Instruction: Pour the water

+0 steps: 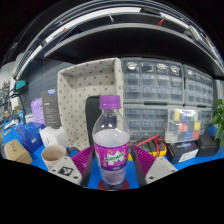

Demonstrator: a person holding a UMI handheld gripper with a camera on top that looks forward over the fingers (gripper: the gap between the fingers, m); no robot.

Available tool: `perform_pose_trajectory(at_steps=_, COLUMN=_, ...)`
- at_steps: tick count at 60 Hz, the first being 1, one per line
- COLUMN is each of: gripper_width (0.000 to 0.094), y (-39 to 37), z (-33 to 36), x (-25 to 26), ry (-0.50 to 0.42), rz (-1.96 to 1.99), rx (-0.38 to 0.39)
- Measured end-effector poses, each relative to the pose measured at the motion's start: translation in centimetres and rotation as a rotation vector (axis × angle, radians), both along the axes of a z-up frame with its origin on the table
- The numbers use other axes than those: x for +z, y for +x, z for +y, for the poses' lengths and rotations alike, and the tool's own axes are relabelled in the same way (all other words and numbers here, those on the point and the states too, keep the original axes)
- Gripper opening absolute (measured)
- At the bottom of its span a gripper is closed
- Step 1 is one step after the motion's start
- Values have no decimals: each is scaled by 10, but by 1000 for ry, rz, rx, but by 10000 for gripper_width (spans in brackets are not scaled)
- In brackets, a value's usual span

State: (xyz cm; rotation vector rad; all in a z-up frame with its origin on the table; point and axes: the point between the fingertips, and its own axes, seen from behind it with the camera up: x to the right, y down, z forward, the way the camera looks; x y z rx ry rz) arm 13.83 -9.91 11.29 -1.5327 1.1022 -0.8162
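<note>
Gripper clamped on the bottle; both pink pads press its sides; bottle upright between the fingers, purple cap on, purple label; paper cup just left of the fingers on the blue table; drawer cabinet beyond.

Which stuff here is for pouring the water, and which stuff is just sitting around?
For the pouring:
- water bottle with a purple cap, standing between the claw fingers
- paper cup, off to the side of the bottle

Just sitting around:
- drawer cabinet behind
- pegboard stand
- purple box
- colourful box
</note>
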Motion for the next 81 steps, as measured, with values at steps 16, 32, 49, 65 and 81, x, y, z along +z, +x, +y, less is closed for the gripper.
perform_pose_trajectory(at_steps=16, gripper_width=860, y=-74, z=-27, x=-17, ry=-25, rz=97, rx=-126)
perform_pose_trajectory(at_steps=32, gripper_width=872, y=-194, z=5, x=6, ry=-45, rz=214, rx=-195)
perform_pose_trajectory(at_steps=49, gripper_width=879, y=-244, z=35, x=100, ry=-5, rz=166, rx=-236)
perform_pose_trajectory(at_steps=65, gripper_width=861, y=-259, z=38, x=142, ry=-33, rz=116, rx=-261)
perform_pose_trajectory(at_steps=81, gripper_width=860, y=-259, z=36, x=140, ry=-42, rz=128, rx=-286)
